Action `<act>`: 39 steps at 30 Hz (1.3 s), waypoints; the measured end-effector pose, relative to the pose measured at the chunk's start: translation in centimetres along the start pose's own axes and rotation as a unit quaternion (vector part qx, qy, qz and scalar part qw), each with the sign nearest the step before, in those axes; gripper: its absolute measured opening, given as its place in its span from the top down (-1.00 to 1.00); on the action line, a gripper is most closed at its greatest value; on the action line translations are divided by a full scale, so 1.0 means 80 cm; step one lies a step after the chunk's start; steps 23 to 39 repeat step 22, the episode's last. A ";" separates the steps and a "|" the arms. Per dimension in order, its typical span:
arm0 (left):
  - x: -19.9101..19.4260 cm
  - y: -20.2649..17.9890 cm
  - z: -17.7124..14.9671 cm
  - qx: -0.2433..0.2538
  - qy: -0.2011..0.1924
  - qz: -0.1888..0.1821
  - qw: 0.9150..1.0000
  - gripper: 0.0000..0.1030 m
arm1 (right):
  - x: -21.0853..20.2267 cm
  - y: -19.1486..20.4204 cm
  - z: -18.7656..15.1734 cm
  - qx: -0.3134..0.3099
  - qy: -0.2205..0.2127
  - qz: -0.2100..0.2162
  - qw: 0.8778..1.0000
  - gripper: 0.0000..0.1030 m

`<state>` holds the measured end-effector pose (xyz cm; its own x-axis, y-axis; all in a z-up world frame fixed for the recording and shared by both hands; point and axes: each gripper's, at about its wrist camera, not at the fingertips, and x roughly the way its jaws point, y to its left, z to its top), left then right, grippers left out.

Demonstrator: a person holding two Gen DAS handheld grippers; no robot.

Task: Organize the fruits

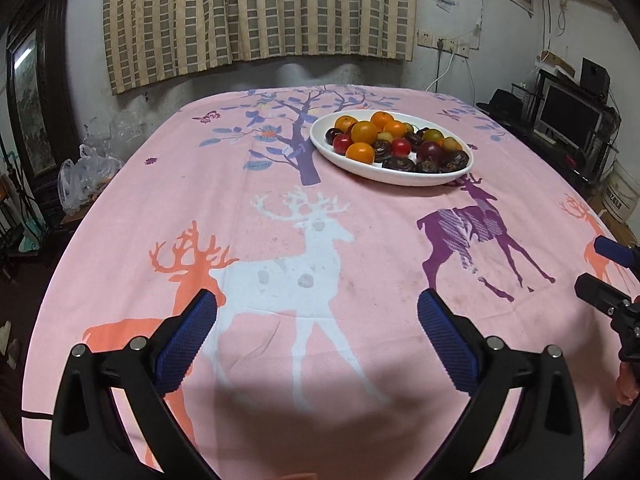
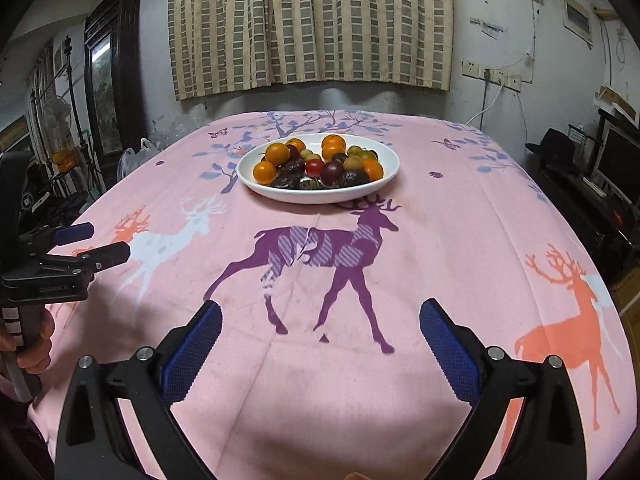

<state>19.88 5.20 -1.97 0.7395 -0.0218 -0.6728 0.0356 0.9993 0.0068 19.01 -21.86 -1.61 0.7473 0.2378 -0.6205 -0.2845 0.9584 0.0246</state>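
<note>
A white oval plate [image 1: 400, 178] [image 2: 320, 197] stands on the far half of the table. It holds a heap of mixed fruit: orange tangerines [image 1: 363, 132] [image 2: 277, 153], small red fruits [image 1: 401, 146] [image 2: 314, 166], dark purple and brown ones [image 1: 429, 151] [image 2: 331, 172], and greenish ones [image 1: 433, 135] [image 2: 354, 151]. My left gripper [image 1: 318, 308] is open and empty over the near part of the table. My right gripper [image 2: 320, 314] is open and empty too, well short of the plate. Each gripper shows at the edge of the other's view, the right one [image 1: 600, 268] and the left one [image 2: 100, 244].
A pink tablecloth [image 1: 280, 208] [image 2: 460, 220] with deer and tree prints covers the table. A checked curtain [image 1: 256, 12] hangs on the wall behind. Plastic bags [image 1: 86, 174] lie off the left edge. A monitor and shelves [image 1: 568, 116] stand to the right.
</note>
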 end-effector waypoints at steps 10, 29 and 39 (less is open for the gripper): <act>-0.006 -0.003 -0.007 0.002 -0.008 -0.002 1.000 -0.91 | -0.008 0.005 -0.004 0.001 0.000 0.000 1.000 -0.93; -0.001 0.010 -0.010 -0.027 -0.014 0.012 0.999 -0.91 | 0.003 0.000 -0.006 0.014 0.008 0.010 1.000 -0.93; -0.001 0.010 -0.010 -0.027 -0.014 0.012 0.999 -0.91 | 0.003 0.000 -0.006 0.014 0.008 0.010 1.000 -0.93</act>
